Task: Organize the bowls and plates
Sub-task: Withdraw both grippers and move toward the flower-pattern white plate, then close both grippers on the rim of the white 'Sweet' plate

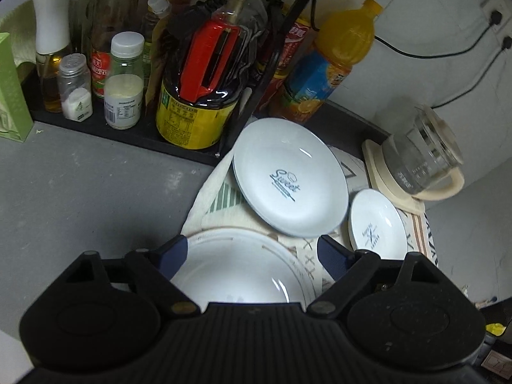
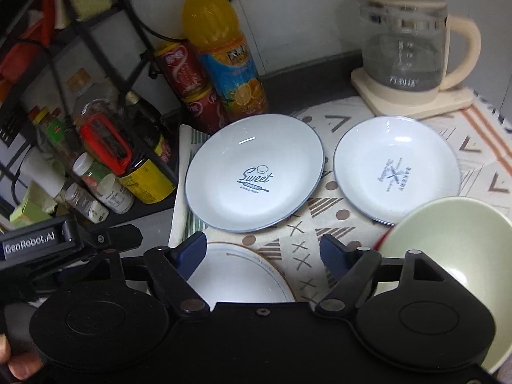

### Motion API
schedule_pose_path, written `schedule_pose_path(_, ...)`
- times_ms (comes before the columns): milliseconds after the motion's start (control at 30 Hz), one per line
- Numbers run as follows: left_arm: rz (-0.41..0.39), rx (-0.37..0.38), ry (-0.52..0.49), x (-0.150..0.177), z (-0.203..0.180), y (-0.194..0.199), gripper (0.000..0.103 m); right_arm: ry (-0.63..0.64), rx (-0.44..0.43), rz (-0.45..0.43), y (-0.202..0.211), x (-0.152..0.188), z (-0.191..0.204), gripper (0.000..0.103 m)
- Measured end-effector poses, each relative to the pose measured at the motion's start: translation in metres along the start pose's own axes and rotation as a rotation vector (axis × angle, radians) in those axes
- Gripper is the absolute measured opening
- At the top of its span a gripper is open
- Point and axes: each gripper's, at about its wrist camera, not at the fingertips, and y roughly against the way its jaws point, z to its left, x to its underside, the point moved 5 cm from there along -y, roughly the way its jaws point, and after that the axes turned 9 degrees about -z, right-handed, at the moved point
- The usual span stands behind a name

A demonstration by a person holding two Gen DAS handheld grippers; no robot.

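Observation:
A white plate marked "Sweet" [image 2: 252, 172] and a smaller white plate with a crossed logo [image 2: 396, 169] lie side by side on a patterned cloth [image 2: 323, 224]. Nearer, a white plate with a brown rim [image 2: 236, 275] lies on the same cloth. A pale green bowl [image 2: 448, 246] is at the right edge. My right gripper [image 2: 264, 243] hovers open over the brown-rimmed plate, gripping nothing. In the left wrist view, my left gripper [image 1: 252, 249] is open above the brown-rimmed plate [image 1: 236, 268], with the "Sweet" plate [image 1: 288, 179] and the small plate [image 1: 374, 220] beyond it.
A black rack [image 1: 128, 131] of sauce bottles and jars stands at the left. An orange juice bottle [image 2: 220, 41] and red cans [image 2: 188, 80] stand behind the plates. A glass kettle [image 2: 406, 41] sits on its base at the back right. Grey counter [image 1: 80, 192] lies left of the cloth.

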Motion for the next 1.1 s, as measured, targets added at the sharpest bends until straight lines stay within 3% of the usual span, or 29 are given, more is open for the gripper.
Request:
schedule_pose_path(333,0.031,-0.021,0.041,-0.015,0.000,-0.051,0.081,0.019,0.056,0.039,-0.050,-0.021,-0.003,0.075)
schedule_pose_path(500,0.062,-0.014,0.085,-0.018,0.000,-0.081,0.065,-0.029,0.064,0.084,-0.075,-0.022,-0.010,0.070)
schedule_pose_path(833,0.128,-0.033,0.131,-0.014,0.007,-0.132,0.051,-0.099,0.106,0.159,-0.115,-0.022,-0.027,0.063)
schedule_pose_path(1100,0.159,-0.028,0.141,-0.013,0.003,-0.159,0.041,-0.154,0.111,0.223,-0.145,-0.015,-0.037,0.052)
